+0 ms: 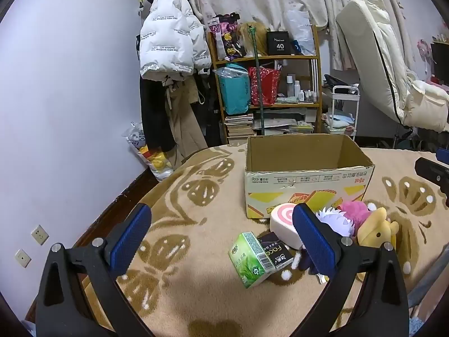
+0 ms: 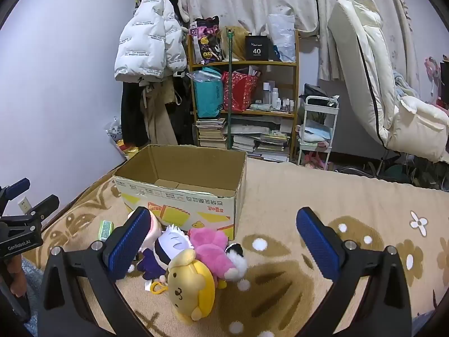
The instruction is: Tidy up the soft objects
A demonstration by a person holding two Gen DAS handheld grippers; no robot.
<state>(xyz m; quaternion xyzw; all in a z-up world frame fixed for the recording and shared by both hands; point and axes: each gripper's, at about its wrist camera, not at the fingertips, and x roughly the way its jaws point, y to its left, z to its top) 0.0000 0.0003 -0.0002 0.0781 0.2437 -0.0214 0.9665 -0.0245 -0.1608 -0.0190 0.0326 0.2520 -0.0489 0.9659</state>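
Both grippers, left (image 1: 221, 233) and right (image 2: 221, 236), gape wide, holding nothing. Plush toys (image 2: 196, 264) lie before the empty cardboard box (image 2: 179, 188).

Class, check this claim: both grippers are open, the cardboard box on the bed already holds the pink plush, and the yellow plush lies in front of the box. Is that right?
Not quite. The box is empty in the right wrist view; the pink plush lies outside it on the blanket, beside the yellow plush. The rest stands: both grippers, left and right, are open.
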